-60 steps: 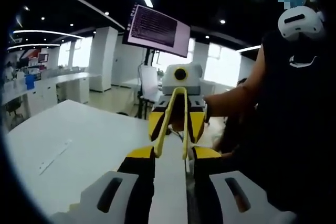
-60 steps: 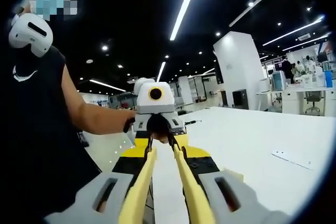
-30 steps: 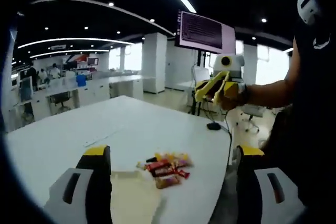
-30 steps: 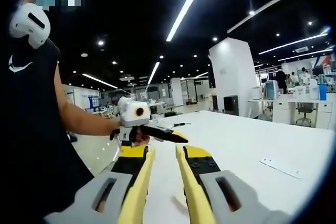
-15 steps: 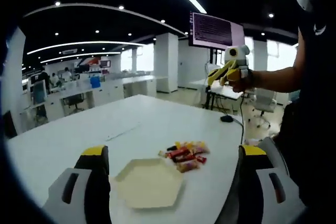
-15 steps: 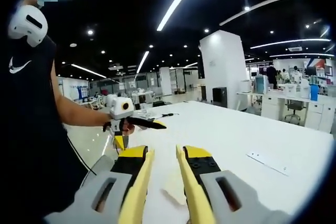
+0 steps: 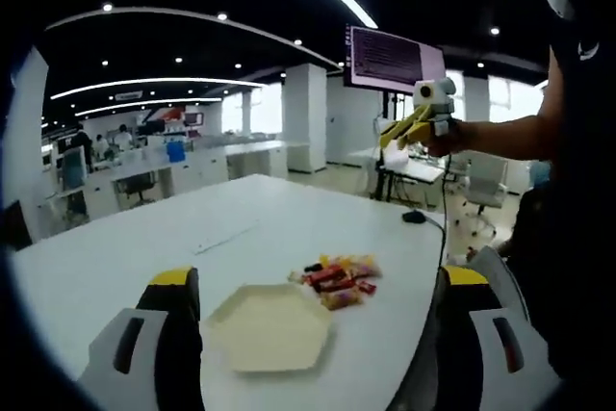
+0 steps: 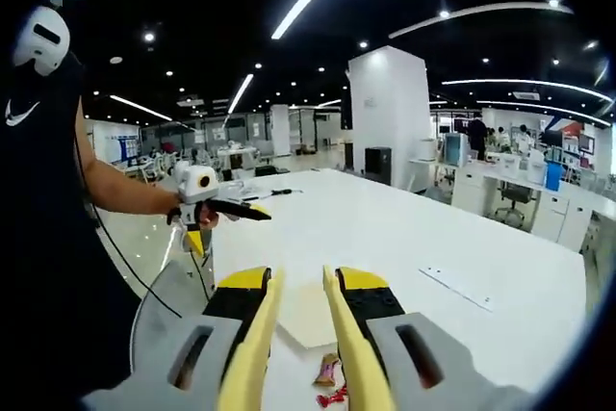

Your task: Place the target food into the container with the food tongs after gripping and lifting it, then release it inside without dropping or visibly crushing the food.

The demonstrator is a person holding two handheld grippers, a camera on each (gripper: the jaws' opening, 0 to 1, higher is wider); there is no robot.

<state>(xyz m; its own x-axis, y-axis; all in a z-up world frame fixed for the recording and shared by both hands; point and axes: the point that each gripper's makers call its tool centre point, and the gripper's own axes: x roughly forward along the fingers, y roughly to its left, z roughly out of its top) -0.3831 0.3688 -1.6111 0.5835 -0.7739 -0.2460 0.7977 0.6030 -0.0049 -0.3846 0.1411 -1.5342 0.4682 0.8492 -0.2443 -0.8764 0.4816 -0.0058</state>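
Observation:
A pile of wrapped snack bars (image 7: 337,281) lies on the white table (image 7: 115,267), beside a cream hexagonal plate (image 7: 268,327). My left gripper (image 7: 320,281) stands open, its jaws wide apart on either side of the plate and snacks. In the right gripper view, the left gripper (image 8: 252,211) is held above the table's left edge. My right gripper (image 8: 296,278) is shut on yellow food tongs (image 8: 252,353), whose arms stand slightly apart with nothing between them. Below it are the plate (image 8: 303,320) and some snacks (image 8: 327,372). The right gripper (image 7: 414,127) hovers high beyond the table.
A white strip (image 7: 226,238) lies on the table, also seen as the white strip (image 8: 457,288). A small black object (image 7: 414,217) sits near the far edge. A monitor (image 7: 395,60) hangs behind. A person in black (image 7: 568,190) stands at the table's side.
The two grippers, at first close and facing each other, have drawn apart. The left gripper's jaws opened wide. Both views tipped down onto the table, bringing the plate and snacks into sight.

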